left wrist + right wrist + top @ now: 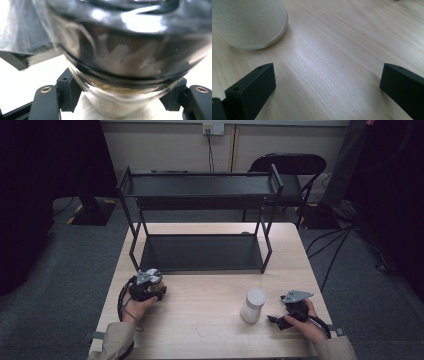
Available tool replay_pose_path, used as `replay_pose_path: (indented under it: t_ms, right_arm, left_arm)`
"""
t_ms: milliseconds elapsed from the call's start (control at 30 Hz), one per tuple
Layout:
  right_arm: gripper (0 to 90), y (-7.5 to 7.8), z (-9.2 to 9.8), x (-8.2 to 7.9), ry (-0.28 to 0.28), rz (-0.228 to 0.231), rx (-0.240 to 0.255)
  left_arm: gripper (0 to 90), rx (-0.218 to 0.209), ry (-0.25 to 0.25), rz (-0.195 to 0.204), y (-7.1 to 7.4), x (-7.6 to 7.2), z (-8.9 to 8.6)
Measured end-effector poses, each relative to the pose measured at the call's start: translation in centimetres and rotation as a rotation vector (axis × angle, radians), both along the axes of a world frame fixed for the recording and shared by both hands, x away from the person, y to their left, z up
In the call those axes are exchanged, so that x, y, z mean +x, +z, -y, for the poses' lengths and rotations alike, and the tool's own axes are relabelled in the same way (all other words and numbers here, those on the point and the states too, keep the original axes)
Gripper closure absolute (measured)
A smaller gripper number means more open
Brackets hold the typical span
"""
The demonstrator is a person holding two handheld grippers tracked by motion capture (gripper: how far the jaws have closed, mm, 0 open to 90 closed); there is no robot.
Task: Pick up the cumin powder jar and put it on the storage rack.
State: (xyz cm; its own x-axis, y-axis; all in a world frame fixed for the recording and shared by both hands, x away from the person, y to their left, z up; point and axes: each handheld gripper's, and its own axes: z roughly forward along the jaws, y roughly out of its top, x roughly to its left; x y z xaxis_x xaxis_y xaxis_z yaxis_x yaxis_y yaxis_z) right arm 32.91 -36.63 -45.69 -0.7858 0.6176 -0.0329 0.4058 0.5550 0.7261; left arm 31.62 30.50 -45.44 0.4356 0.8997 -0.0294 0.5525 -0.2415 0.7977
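A small glass jar [120,62] with a dark lid and tan grains inside stands at the table's left. My left gripper [121,92] is shut on it, a black pad pressed to each side of the glass. From above, the left gripper [148,287] and the jar [156,281] sit just in front of the rack. A frosted white container [253,305] stands upright right of centre. My right gripper [276,320] lies low on the table just right of it, pointing at it. The right gripper [328,82] is open with bare wood between its fingers, and the frosted container [249,22] is ahead at left.
A black two-tier metal rack [200,185] stands at the back of the wooden table [210,330], both shelves bare. A black chair [287,165] and cables lie behind the table. Bare tabletop stretches between the two hands.
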Motion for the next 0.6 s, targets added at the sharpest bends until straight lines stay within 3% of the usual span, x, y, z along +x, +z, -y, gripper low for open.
replay_pose_path:
  t_ms: [133, 400, 600]
  right_arm:
    - [0.0, 0.0, 0.0, 0.0, 0.0, 0.0, 0.0]
    - [0.0, 0.0, 0.0, 0.0, 0.0, 0.0, 0.0]
    - [0.0, 0.0, 0.0, 0.0, 0.0, 0.0, 0.0]
  left_arm:
    - [30.8, -0.003, -0.021, 0.003, 0.4, -0.1, 0.0]
    - [30.8, -0.015, -0.086, -0.011, 2.5, -0.2, -0.7]
    - [30.8, -0.025, -0.129, 0.009, 5.3, -0.3, -1.3]
